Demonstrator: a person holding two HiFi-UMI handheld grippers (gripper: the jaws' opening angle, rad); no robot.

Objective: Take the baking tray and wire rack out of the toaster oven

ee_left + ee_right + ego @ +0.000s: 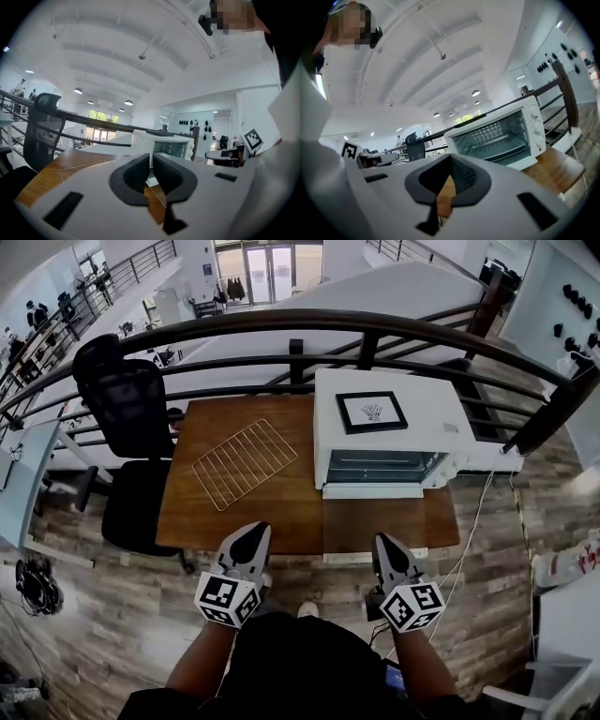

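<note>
white boxy metal toaster oven (394, 427), door glass tinted grey-green | thin wire rack (245, 463) shown as a pale gold grid | warm brown wooden table (281, 517) | white left gripper (251, 532) and right gripper (386, 544), pads black, cubes patterned with black-and-white squares | black mesh office chair (131, 409)

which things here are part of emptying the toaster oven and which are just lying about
Job:
toaster oven
wire rack, already out on the table

Lying about:
office chair
black-framed picture on the oven top
</note>
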